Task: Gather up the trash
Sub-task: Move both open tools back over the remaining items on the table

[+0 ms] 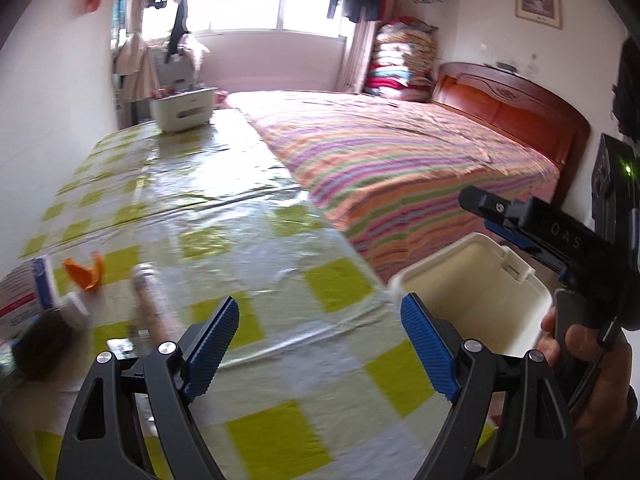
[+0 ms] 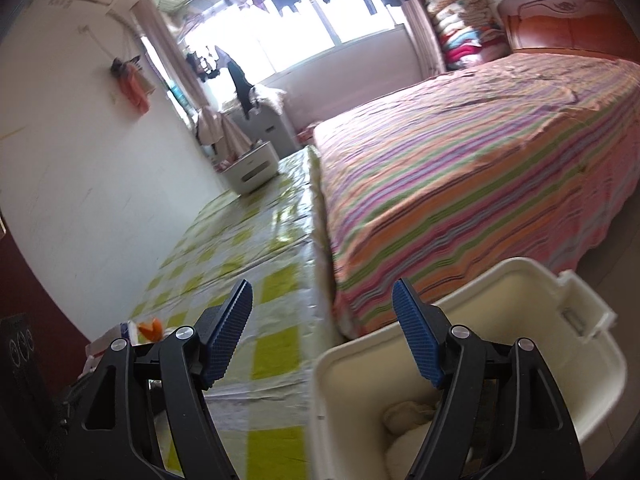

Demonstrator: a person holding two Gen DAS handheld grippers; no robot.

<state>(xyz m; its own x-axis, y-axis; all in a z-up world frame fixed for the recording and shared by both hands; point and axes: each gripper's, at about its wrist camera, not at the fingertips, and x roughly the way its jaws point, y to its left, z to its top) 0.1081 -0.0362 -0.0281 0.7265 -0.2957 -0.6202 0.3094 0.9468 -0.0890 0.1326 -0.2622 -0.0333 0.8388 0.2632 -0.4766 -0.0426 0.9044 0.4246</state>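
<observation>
**Trash partly binned, several pieces left on the table**

Trash is split between two places. Down in the cream bin (image 2: 472,364), which stands open beside the table's edge with the striped bed (image 2: 480,184) behind it, lie some pale crumpled lumps (image 2: 408,416), most likely wadded tissue, though the right gripper's arm hides part of them. That much of the job looks done.

What remains sits at the near left end of the checked tablecloth (image 1: 256,208): an orange peel (image 1: 84,274), a blurred pale bottle or tube (image 1: 154,300) lying on its side, a white and blue carton (image 1: 44,284) and something dark (image 1: 40,346) at the frame's edge. Motion blur makes these hard to name with confidence.

Both tongs are empty. The left gripper (image 1: 320,344) hangs over the cloth with its jaws spread wide and nothing between them. The right gripper (image 2: 324,332) is likewise parted and straddles the bin's rim and the table edge, holding nothing.

A second white tub (image 1: 182,110) stands at the far end of the table; its contents cannot be made out.
</observation>
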